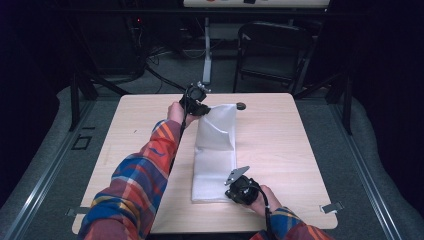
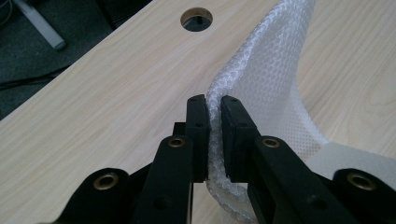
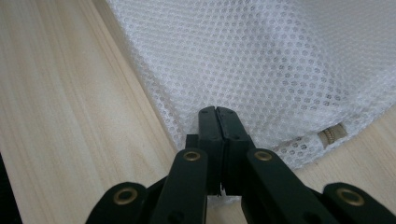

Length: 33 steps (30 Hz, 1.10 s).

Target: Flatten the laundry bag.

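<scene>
A white mesh bag [image 1: 215, 155] lies lengthwise on the wooden table [image 1: 280, 150], folded along its length. At the far end my left gripper [image 1: 200, 106] is shut on the bag's far left corner and holds it slightly raised; in the left gripper view the mesh bag [image 2: 266, 79] is pinched between the jaws of my left gripper [image 2: 214, 105] and curves upward. At the near end my right gripper [image 1: 239, 189] is shut on the bag's near edge. In the right gripper view the mesh bag [image 3: 243, 60] spreads ahead of my right gripper [image 3: 217, 114], with a small tan tag [image 3: 332, 133] at its hem.
A round cable hole [image 1: 241, 106] sits at the table's far edge beside the bag, also seen as the hole [image 2: 196, 19] ahead of the left gripper. A black chair [image 1: 272, 50] and a desk leg [image 1: 206, 50] stand beyond the table. Grey carpet surrounds it.
</scene>
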{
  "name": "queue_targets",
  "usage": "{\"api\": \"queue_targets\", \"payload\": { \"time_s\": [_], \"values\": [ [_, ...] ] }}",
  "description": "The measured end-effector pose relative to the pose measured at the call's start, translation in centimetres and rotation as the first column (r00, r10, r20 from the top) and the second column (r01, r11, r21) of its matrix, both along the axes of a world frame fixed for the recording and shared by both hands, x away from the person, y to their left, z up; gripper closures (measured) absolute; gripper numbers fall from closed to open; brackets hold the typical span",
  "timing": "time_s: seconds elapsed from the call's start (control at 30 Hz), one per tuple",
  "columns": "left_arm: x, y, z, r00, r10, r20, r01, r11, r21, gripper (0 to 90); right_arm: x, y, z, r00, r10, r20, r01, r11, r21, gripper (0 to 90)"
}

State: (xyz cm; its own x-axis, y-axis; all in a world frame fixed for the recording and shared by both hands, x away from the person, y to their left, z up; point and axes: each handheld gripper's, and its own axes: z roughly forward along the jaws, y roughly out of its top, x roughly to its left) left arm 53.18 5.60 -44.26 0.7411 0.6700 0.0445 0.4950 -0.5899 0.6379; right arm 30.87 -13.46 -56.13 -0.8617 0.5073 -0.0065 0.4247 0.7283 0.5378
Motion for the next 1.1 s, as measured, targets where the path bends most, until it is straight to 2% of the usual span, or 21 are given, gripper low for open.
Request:
{"api": "queue_targets", "payload": {
  "time_s": [0.27, 0.33, 0.37, 0.4, 0.47, 0.5, 0.53, 0.63, 0.67, 0.7, 0.77, 0.83, 0.87, 0.93, 1.0, 1.1],
  "values": [
    [0.8, 0.0, 0.2, 0.9993, 0.035, 0.010, -0.035, 0.9993, -0.010, 77.6, 0.0, 0.0, 0.0, 1.0000, -0.001, -0.002, 0.001, 1.0000, -0.001, 89.2],
    [0.8, 0.1, 0.5, 0.9986, 0.046, 0.027, -0.046, 0.9988, -0.016, 73.4, 0.0, 0.0, 0.0, 1.0000, -0.001, -0.002, 0.001, 1.0000, 0.000, 89.2],
    [0.8, 0.2, 0.7, 0.9980, 0.052, 0.037, -0.051, 0.9985, -0.019, 66.5, 0.0, 0.0, -0.1, 1.0000, -0.007, -0.005, 0.007, 0.9998, 0.017, 88.3],
    [0.8, 0.2, 0.9, 0.9969, 0.060, 0.050, -0.060, 0.9981, -0.018, 66.5, 0.0, 0.0, -0.1, 1.0000, -0.007, -0.005, 0.007, 0.9998, 0.017, 88.3],
    [0.7, 0.4, 1.3, 0.9927, 0.089, 0.082, -0.087, 0.9959, -0.023, 59.0, 0.0, 0.0, -0.1, 0.9999, -0.002, -0.012, 0.002, 0.9998, 0.020, 85.2],
    [0.6, 0.4, 1.4, 0.9910, 0.101, 0.087, -0.099, 0.9947, -0.028, 51.1, 0.0, -0.1, 0.2, 0.9999, 0.011, -0.010, -0.011, 0.9999, -0.007, 82.6],
    [0.5, 0.5, 1.5, 0.9911, 0.103, 0.085, -0.100, 0.9945, -0.030, 51.1, 0.0, -0.1, 0.2, 0.9999, 0.011, -0.010, -0.011, 0.9999, -0.007, 82.6],
    [0.4, 0.8, 1.5, 0.9916, 0.115, 0.059, -0.113, 0.9928, -0.038, 37.6, -0.1, 0.1, 0.4, 0.9999, 0.011, 0.001, -0.011, 0.9999, -0.010, 74.2],
    [0.3, 1.0, 1.5, 0.9922, 0.115, 0.047, -0.113, 0.9924, -0.050, 30.9, -0.1, 0.0, 0.7, 1.0000, -0.002, -0.006, 0.002, 1.0000, 0.009, 65.7],
    [0.2, 1.1, 1.5, 0.9925, 0.115, 0.042, -0.112, 0.9922, -0.054, 30.9, -0.1, 0.0, 0.7, 1.0000, -0.002, -0.006, 0.002, 1.0000, 0.009, 65.7],
    [-0.2, 1.4, 1.4, 0.9942, 0.104, 0.030, -0.102, 0.9933, -0.056, 26.3, 0.0, -0.1, 1.0, 0.9997, -0.023, -0.008, 0.024, 0.9994, 0.026, 52.9],
    [-0.7, 1.6, 1.3, 0.9949, 0.097, 0.028, -0.095, 0.9937, -0.058, 22.3, 0.2, -0.4, 1.6, 0.9993, -0.031, -0.020, 0.032, 0.9991, 0.029, 44.9],
    [-1.0, 1.8, 1.3, 0.9956, 0.091, 0.026, -0.089, 0.9945, -0.055, 20.8, 0.2, -0.4, 1.6, 0.9979, -0.058, -0.031, 0.060, 0.9954, 0.074, 35.8],
    [-1.6, 2.2, 1.2, 0.9965, 0.081, 0.018, -0.080, 0.9945, -0.068, 18.0, 0.3, -0.8, 2.2, 0.9980, -0.056, -0.029, 0.057, 0.9971, 0.049, 29.7],
    [-2.3, 2.5, 1.0, 0.9974, 0.070, 0.020, -0.068, 0.9953, -0.069, 17.0, 0.2, -0.9, 2.4, 0.9975, -0.067, -0.024, 0.068, 0.9962, 0.054, 19.9],
    [-3.6, 2.7, 0.7, 0.9992, 0.039, 0.008, -0.039, 0.9974, -0.060, 15.6, 0.2, -1.0, 2.7, 0.9962, -0.081, -0.031, 0.083, 0.9950, 0.055, 13.8]
  ]
}}
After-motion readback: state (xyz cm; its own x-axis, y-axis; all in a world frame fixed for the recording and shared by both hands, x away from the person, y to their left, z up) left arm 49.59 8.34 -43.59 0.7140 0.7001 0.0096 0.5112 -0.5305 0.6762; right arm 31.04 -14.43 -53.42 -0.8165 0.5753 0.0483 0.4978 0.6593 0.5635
